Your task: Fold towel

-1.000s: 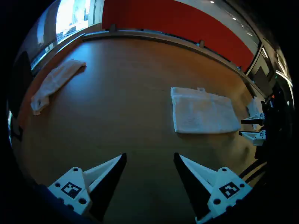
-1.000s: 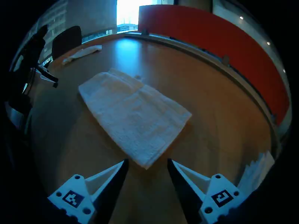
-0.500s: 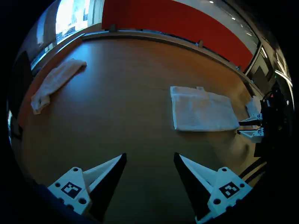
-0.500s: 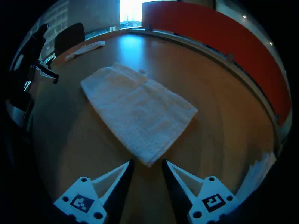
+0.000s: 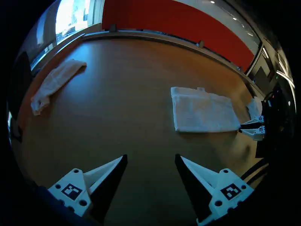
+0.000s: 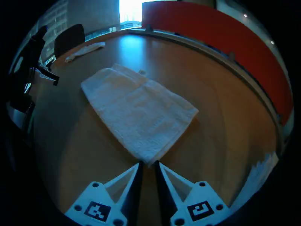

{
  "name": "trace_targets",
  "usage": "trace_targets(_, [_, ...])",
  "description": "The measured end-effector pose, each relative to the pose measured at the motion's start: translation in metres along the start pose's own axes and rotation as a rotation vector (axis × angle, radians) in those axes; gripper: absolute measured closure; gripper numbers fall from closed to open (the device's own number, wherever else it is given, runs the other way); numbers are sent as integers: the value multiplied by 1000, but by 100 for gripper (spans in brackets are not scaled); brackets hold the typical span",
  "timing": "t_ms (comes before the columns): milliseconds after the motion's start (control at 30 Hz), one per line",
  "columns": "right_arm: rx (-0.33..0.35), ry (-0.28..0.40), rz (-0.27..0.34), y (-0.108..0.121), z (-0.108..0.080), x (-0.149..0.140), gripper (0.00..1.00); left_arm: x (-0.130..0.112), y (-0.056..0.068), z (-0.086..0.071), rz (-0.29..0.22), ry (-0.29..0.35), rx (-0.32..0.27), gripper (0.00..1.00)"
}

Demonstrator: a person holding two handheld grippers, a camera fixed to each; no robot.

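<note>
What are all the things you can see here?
Table: one, brown wood, under everything.
Folded towel: one, white, flat mid-table.
Rumpled towel: one, white, at the table edge by the window.
Cloth: one, white, table edge by the right gripper.
Chair: one, dark, behind the table.
Wall panel: one, red, along the table's far side.
Window: one, bright, past the table.
Left gripper: one, white and black, open over bare table.
Right gripper: one, white and black, fingers nearly together at the folded towel's corner.

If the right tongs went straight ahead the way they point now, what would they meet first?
The near corner of the folded towel, lying right at the tips of the right tongs; whether it already sits between them is unclear.
</note>
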State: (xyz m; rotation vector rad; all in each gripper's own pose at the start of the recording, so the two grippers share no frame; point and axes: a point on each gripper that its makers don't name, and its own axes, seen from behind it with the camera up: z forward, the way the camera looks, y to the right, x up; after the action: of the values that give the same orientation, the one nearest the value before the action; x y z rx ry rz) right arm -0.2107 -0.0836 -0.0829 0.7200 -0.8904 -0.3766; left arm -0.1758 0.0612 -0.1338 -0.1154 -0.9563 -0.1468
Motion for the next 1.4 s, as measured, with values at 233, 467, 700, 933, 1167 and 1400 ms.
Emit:
trace_targets(233, [-25, 21, -4, 4, 0, 6, 93, 0, 0, 0, 1, 0, 0, 6])
trace_targets(467, [-49, 46, -11, 9, -7, 16, 93, 1, -2, 1, 3, -2, 1, 6])
trace_targets(700, [-74, 90, -28, 14, -24, 39, 93, 3, -1, 1, 4, 0, -1, 6])
trace_targets(933, [-107, 148, -53, 19, -48, 69, 93, 7, -2, -1, 8, 5, -1, 6])
trace_targets(1167, [-127, 186, -75, 23, -68, 92, 93, 11, -3, -2, 10, 9, 1, 6])
trace_targets(1400, [-145, 207, -99, 29, -84, 105, 94, 14, -1, -1, 14, 12, -2, 6])
